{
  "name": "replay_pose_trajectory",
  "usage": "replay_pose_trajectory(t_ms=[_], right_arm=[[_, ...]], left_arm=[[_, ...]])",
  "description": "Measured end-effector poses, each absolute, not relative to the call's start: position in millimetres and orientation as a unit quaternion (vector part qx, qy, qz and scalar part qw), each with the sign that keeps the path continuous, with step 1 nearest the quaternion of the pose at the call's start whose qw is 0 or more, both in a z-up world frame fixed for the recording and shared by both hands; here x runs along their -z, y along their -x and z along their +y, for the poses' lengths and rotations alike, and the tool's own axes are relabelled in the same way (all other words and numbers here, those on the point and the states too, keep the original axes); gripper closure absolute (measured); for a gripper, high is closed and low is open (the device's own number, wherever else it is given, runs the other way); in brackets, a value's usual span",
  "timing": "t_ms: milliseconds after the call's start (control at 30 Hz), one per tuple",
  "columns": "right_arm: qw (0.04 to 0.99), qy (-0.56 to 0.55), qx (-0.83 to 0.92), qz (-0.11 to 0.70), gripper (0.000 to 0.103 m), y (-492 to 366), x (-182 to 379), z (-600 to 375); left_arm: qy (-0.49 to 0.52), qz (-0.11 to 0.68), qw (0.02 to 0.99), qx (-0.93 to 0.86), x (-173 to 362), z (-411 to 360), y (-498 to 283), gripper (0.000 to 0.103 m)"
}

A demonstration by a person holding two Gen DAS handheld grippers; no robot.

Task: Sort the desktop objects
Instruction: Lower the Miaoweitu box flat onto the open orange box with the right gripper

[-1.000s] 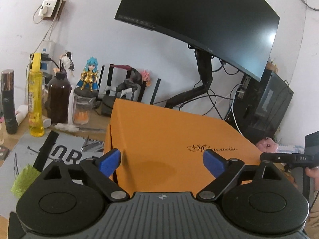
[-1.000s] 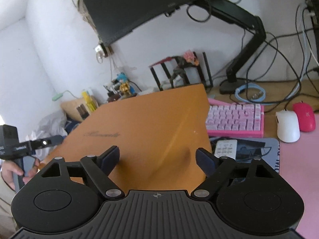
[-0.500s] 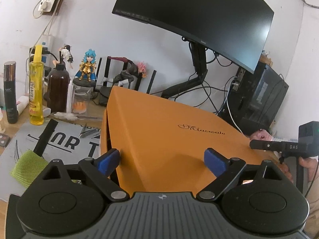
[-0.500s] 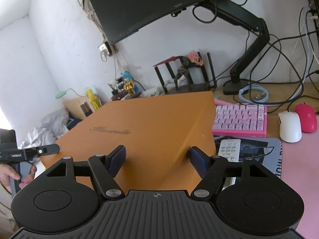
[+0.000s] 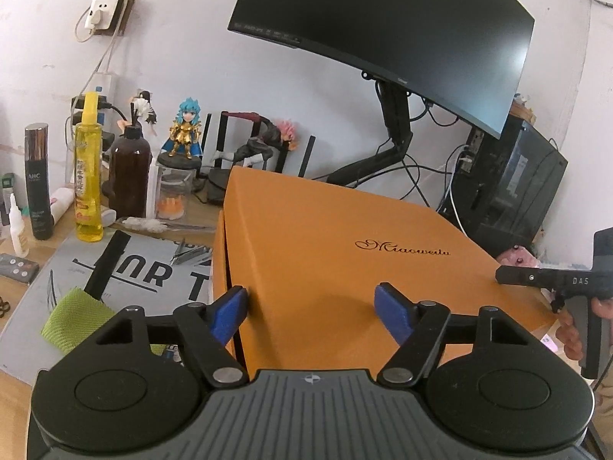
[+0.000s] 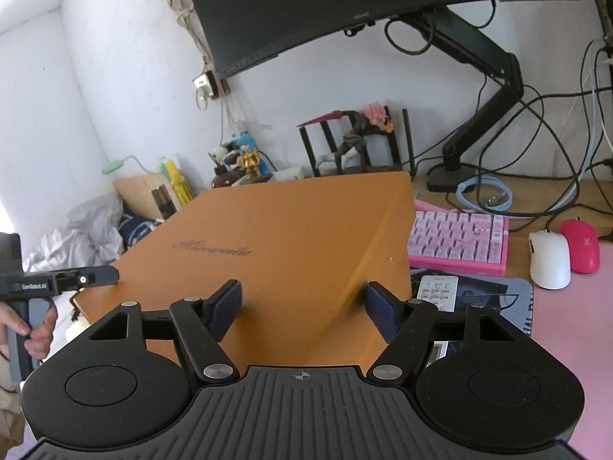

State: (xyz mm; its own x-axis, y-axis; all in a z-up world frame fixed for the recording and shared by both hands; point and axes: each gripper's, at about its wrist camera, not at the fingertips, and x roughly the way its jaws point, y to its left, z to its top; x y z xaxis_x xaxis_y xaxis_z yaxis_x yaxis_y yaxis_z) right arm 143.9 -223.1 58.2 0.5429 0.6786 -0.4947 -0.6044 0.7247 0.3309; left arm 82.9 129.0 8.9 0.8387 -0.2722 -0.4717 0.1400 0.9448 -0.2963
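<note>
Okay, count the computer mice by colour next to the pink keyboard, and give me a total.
White mouse: 1
Pink mouse: 1
Total: 2, side by side to the right of the keyboard.

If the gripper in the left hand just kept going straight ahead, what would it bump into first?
Most likely the orange box. The left gripper is open, with the box's lid lying right ahead between its blue fingers. How close they already are is hard to judge.
</note>
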Motion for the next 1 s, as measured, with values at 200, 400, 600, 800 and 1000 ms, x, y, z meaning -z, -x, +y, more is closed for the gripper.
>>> replay_pose_trajectory(t_ms=[200, 400, 600, 800, 1000], right_arm=[[0.877, -0.054, -0.364, 0.308, 0.029, -137, -62, -219], [0.880, -0.054, -0.356, 0.309, 0.029, -134, -63, -218], [0.879, -0.060, -0.352, 0.314, 0.029, -137, -61, -218], [0.877, -0.063, -0.361, 0.312, 0.029, -137, -59, -222], [0.875, -0.061, -0.365, 0.312, 0.029, -138, -59, -223]], left_arm=[[0.121, 0.263, 0.952, 0.101, -11, 131, -80, 0.027], [0.113, 0.264, 0.954, 0.092, -14, 131, -78, 0.034], [0.107, 0.262, 0.955, 0.085, -17, 131, -77, 0.043], [0.108, 0.255, 0.956, 0.100, -9, 125, -78, 0.013], [0.108, 0.251, 0.957, 0.093, -7, 122, -78, 0.000]])
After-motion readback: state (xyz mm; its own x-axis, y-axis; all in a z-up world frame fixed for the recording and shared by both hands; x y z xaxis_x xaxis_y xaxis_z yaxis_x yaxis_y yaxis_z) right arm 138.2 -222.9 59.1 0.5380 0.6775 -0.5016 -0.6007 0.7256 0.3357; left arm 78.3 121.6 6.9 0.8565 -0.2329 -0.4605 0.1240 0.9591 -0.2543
